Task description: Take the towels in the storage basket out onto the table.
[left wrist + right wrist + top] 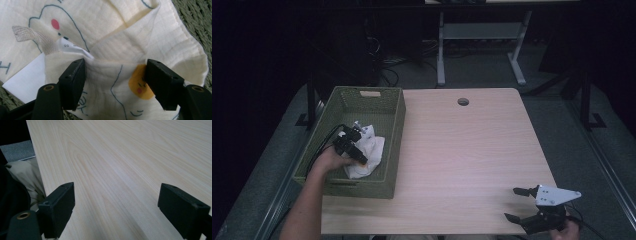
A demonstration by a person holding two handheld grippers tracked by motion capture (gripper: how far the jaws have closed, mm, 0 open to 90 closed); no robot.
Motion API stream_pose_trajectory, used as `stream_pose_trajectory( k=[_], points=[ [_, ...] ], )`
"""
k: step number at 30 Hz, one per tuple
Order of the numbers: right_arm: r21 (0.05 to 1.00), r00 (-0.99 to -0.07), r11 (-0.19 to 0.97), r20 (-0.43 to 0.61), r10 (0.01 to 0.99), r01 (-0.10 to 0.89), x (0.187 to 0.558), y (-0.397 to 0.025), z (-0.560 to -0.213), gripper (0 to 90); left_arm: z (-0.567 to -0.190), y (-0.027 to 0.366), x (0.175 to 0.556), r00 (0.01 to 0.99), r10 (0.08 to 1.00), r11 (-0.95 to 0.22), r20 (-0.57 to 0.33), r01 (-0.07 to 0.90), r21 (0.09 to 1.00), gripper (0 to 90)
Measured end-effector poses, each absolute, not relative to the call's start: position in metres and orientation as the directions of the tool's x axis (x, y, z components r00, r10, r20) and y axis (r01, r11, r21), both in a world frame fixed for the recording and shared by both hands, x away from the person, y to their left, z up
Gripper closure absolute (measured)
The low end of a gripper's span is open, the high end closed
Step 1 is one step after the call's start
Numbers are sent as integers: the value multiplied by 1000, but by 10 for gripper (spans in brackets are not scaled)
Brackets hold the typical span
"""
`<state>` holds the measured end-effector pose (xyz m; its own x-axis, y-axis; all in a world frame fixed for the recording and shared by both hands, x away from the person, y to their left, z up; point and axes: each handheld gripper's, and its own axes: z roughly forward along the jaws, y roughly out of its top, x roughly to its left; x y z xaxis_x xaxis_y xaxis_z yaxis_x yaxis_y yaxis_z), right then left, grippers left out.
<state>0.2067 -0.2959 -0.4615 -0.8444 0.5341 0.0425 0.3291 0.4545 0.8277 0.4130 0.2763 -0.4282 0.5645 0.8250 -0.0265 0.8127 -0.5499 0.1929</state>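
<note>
A cream muslin cloth (368, 150) with blue line drawings and a yellow chick print lies crumpled inside a green woven basket (396, 131) at the table's left. My left gripper (358, 144) reaches down into the basket over the cloth. In the left gripper view the left gripper (116, 80) stands open, its jaws set on either side of a fold of the cloth (112, 30). A white paper tag (27, 77) and a mesh loop (37, 37) stick out beside the left jaw. My right gripper (513, 203) hovers open near the table's front right corner, and in the right gripper view nothing lies between its fingertips (116, 205).
The light wooden table (462, 150) has a round cable hole (463, 101) near its far edge. The basket weave (195, 22) shows behind the cloth. The table's near edge and a beige garment (22, 175) lie left of the right gripper.
</note>
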Motion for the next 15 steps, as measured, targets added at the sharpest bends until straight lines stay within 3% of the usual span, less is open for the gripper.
stream_pose_trajectory(
  k=[6,15],
  points=[
    [828,-842,452,42,538,331,208,-296,-462,138,-427,274,417,567,823,-558,-7,813,167,403],
    [822,-846,464,42,531,332,208,-293,-463,138,-424,273,416,555,831,-549,14,817,178,638]
  ],
)
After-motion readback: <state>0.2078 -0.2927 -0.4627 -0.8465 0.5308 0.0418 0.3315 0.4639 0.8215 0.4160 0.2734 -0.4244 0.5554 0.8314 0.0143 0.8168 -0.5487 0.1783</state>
